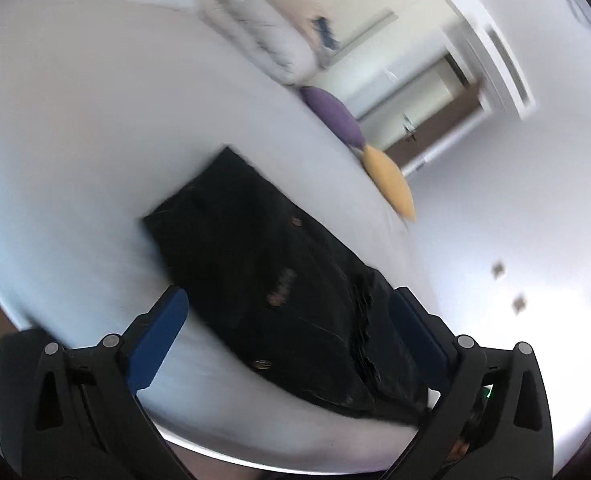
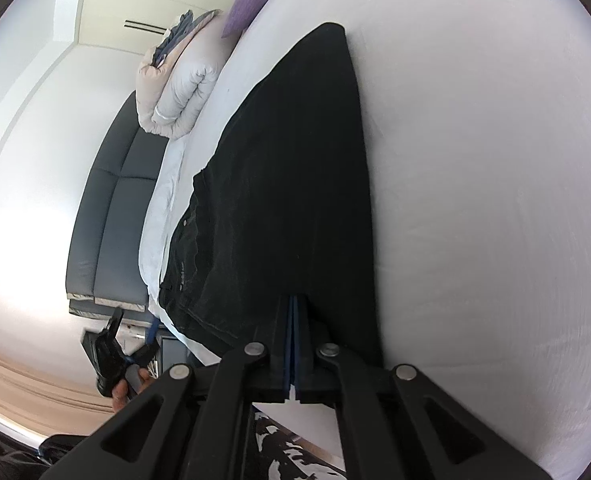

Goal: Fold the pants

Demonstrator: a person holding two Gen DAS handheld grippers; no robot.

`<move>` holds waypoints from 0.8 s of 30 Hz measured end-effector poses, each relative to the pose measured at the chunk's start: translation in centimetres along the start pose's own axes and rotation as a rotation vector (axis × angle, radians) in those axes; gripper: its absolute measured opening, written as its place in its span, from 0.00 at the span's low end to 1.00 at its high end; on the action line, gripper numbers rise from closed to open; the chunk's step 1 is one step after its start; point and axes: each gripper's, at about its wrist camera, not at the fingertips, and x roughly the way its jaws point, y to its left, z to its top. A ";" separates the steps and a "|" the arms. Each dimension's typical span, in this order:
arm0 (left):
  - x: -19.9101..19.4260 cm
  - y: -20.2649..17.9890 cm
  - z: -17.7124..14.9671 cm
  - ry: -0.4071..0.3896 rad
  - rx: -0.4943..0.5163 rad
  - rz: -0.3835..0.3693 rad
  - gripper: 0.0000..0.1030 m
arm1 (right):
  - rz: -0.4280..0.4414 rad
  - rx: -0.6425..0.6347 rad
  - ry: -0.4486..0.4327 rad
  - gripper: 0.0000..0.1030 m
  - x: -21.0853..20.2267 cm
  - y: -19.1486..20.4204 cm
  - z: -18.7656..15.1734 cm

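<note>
Black pants [image 2: 295,184] flat on white bed sheet [image 2: 475,200]; right gripper [image 2: 294,320] clamped on pants edge; left gripper [image 1: 291,336] jaws wide, holding nothing.

Two close, tilted wrist views over the bed [image 1: 75,140], sharing the black pants [image 1: 279,280] and pillows [image 1: 335,114]

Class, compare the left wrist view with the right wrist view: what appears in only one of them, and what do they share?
Only the left wrist view shows the left gripper open above the pants, a doorway, and the whole yellow cushion. Only the right wrist view shows the right gripper shut on the pants edge and a dark headboard. Both show the black pants on the white bed, the purple cushion and the rolled duvet.
</note>
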 end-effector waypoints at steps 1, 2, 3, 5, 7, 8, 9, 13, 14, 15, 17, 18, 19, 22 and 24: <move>0.3 0.8 0.2 0.024 -0.026 0.001 0.99 | 0.000 0.002 -0.003 0.00 0.0 0.0 0.0; 0.5 1.5 0.4 0.039 -0.052 -0.004 0.98 | 0.000 0.003 -0.006 0.00 -0.1 0.0 0.0; 0.6 2.2 0.6 0.041 -0.086 -0.022 0.98 | 0.000 0.003 -0.006 0.00 -0.1 0.0 0.0; 0.7 3.2 1.0 0.038 -0.141 -0.057 0.98 | 0.004 0.006 -0.007 0.00 -0.2 -0.1 0.0; 1.1 4.0 1.5 0.035 -0.169 -0.080 0.98 | 0.008 0.012 -0.008 0.00 -0.2 -0.2 0.0; 1.5 4.5 1.6 0.045 -0.178 -0.075 0.98 | 0.009 0.013 -0.007 0.00 -0.2 -0.3 0.0; 2.0 4.7 1.4 0.053 -0.191 -0.076 0.97 | 0.011 0.015 -0.005 0.00 -0.2 -0.3 0.0; 2.7 6.1 0.9 0.045 -0.262 -0.104 0.97 | 0.011 0.015 -0.001 0.00 -0.3 -0.4 0.1; 2.8 6.2 0.8 0.044 -0.270 -0.108 0.97 | 0.012 0.016 0.000 0.00 -0.3 -0.4 0.1; 2.8 6.4 0.8 0.043 -0.278 -0.112 0.97 | 0.014 0.017 0.001 0.00 -0.3 -0.4 0.1; 3.3 6.8 0.9 0.040 -0.292 -0.117 0.97 | 0.018 0.018 0.002 0.00 -0.3 -0.5 0.2; 3.4 6.9 0.9 0.037 -0.304 -0.119 0.96 | 0.021 0.019 0.002 0.00 -0.3 -0.5 0.2; 3.5 7.1 1.0 0.035 -0.314 -0.121 0.92 | 0.023 0.020 0.001 0.00 -0.3 -0.6 0.2; 4.2 7.1 1.3 0.047 -0.351 -0.129 0.74 | 0.038 0.025 -0.005 0.00 -0.6 -0.6 0.2; 4.4 7.3 1.6 0.054 -0.389 -0.148 0.61 | 0.055 0.033 -0.015 0.00 -1.0 -0.6 0.2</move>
